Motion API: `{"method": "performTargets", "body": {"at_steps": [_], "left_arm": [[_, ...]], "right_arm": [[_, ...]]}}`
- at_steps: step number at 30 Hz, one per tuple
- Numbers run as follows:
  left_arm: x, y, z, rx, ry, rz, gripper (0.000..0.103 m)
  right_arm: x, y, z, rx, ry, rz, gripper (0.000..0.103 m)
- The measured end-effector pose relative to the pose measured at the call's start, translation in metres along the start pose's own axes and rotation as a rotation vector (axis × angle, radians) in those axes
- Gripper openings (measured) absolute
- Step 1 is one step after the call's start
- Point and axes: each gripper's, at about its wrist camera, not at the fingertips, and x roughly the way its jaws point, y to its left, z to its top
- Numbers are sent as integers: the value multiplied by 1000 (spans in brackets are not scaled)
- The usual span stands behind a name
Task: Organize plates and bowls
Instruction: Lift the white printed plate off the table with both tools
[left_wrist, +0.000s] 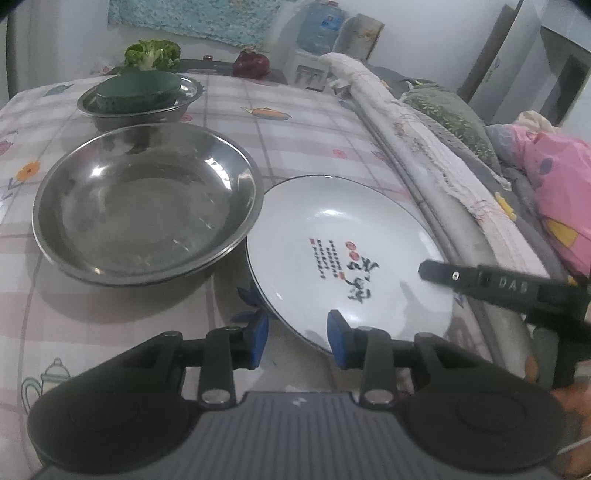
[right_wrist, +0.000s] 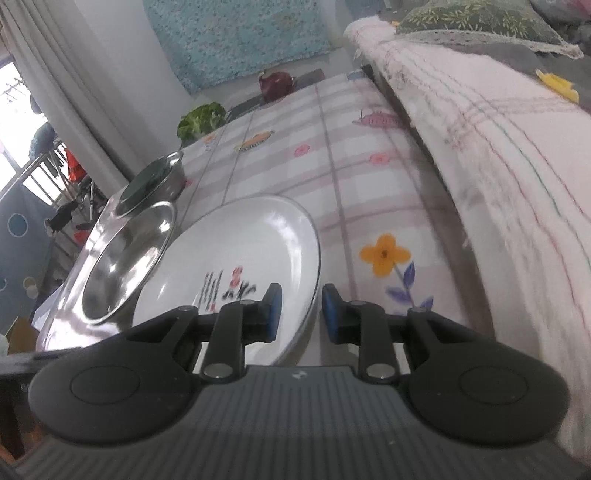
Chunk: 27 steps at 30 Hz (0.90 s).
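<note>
Left claw (left_wrist: 297, 338) spread, straddling the white plate's (left_wrist: 347, 236) near rim without contact. Right claw (right_wrist: 298, 314) likewise spread astride the rim. Steel bowl (left_wrist: 144, 203) sits beside the plate on the tabletop (left_wrist: 306, 136).

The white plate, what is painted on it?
The white plate has black brush writing, small red marks and a thin dark rim line, clearest from the left wrist view.

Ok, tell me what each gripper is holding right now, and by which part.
Nothing looks gripped. The left gripper and right gripper each straddle the rim of the white plate, but their jaws show gaps to it.
</note>
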Motion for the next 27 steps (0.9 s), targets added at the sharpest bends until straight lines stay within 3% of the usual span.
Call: {"method": "performTargets", "body": {"at_steps": [8,16,27], "left_arm": [[13,0,8,1,6,20,35],[11,-7,5,33,26,17,39],[-5,-16,-13,45,71,-61,43]], "right_arm": [[31,-1,23,-20,17,17,25],[32,-6,25,-2,37,56,26],[22,-7,17,-7,40,48,28]]}}
